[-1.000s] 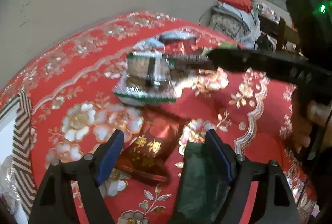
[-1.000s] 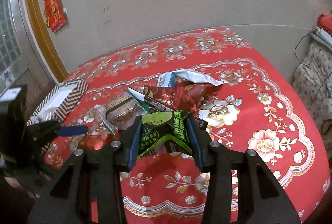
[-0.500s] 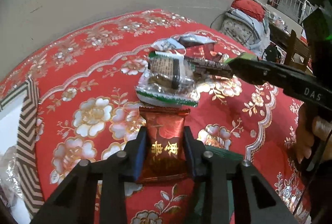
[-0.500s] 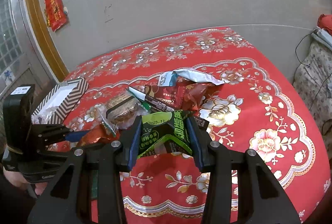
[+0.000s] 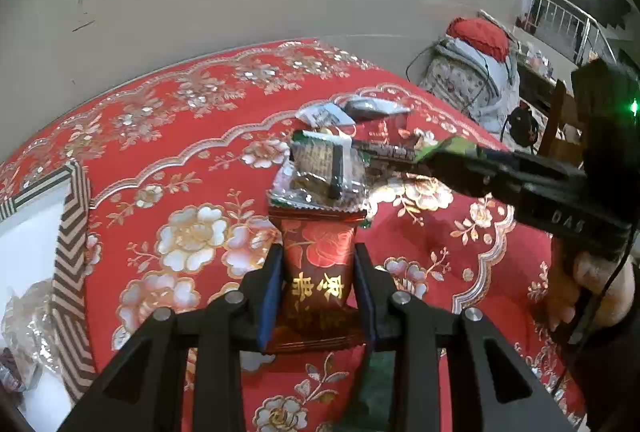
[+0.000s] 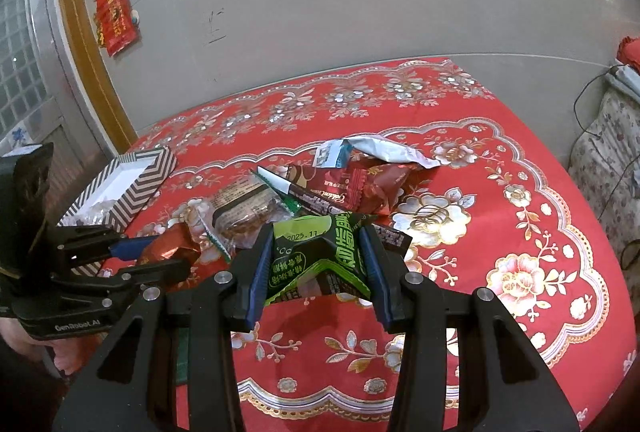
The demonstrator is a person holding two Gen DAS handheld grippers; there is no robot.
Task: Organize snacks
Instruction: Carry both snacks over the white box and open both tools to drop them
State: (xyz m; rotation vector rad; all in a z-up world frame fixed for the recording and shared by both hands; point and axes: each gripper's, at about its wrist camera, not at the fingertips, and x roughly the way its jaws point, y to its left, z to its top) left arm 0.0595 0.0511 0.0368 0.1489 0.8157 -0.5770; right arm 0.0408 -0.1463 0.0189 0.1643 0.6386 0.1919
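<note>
Two snack packets are held at once: the red packet [image 5: 316, 272] is clamped in the left gripper [image 5: 316, 288], the green packet [image 6: 316, 256] in the right gripper [image 6: 316, 272], both above the cloth [image 6: 500, 211]. Light, crinkly, slippery film is judged; mid-body holds suit.

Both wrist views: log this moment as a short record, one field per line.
left claw: shut on dark red foil snack packet with gold characters
right claw: shut on bright green crinkled snack packet
surface: red tablecloth with gold and white flowers
loose pile: clear-wrapped brown pastry, dark red wrappers, silver-white pouch, clustered mid-table
container: chevron-striped box with white inside, at the table's left edge, holding clear-wrapped items
</note>
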